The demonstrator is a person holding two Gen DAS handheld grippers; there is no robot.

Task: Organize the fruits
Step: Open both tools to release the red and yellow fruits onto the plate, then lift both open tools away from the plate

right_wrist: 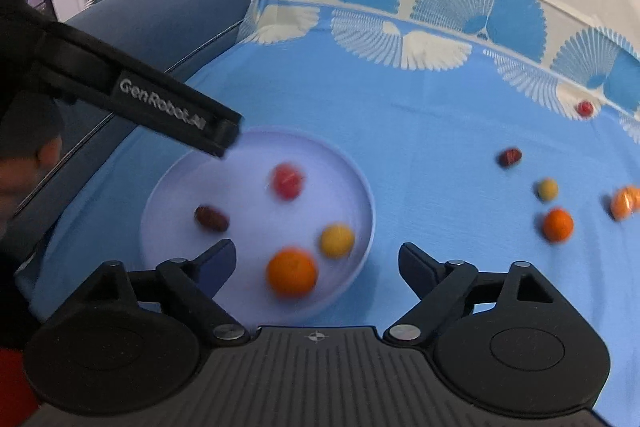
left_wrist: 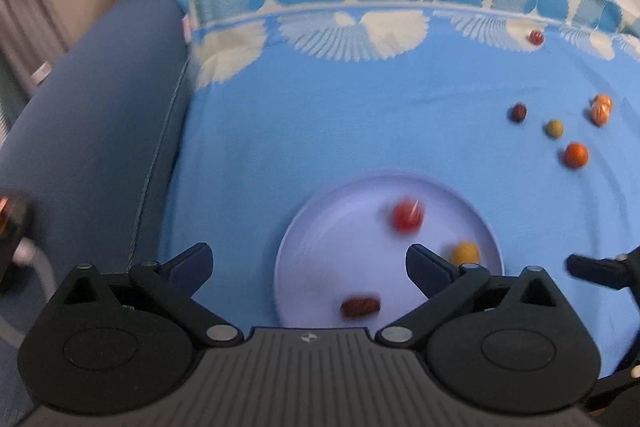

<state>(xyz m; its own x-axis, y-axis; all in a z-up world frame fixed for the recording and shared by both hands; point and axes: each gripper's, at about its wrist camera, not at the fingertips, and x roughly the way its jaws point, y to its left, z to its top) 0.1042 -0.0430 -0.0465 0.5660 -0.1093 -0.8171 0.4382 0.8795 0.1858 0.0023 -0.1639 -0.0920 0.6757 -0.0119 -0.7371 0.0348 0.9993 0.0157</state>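
A pale round plate [left_wrist: 320, 247] [right_wrist: 180, 187] lies on the blue cloth. In the right wrist view it holds a red fruit [right_wrist: 287, 181], a dark date [right_wrist: 211, 218], a yellow fruit [right_wrist: 337, 240] and an orange [right_wrist: 292, 271]. The red fruit [left_wrist: 407, 215], date [left_wrist: 360, 305] and yellow fruit [left_wrist: 465, 253] also show in the left wrist view. My left gripper [left_wrist: 309, 269] is open and empty above the plate. My right gripper [right_wrist: 316, 265] is open and empty over the plate's near edge. Several loose fruits lie to the right: an orange [right_wrist: 557, 224], an olive-yellow fruit [right_wrist: 547, 189], a dark date [right_wrist: 510, 157].
A wrapped orange pair [right_wrist: 626, 202] and a small red fruit [right_wrist: 585, 108] lie farther right on the cloth [right_wrist: 420, 131]. A blue sofa arm [left_wrist: 92, 131] borders the cloth on the left. The left gripper's body [right_wrist: 160, 107] crosses the right wrist view's upper left.
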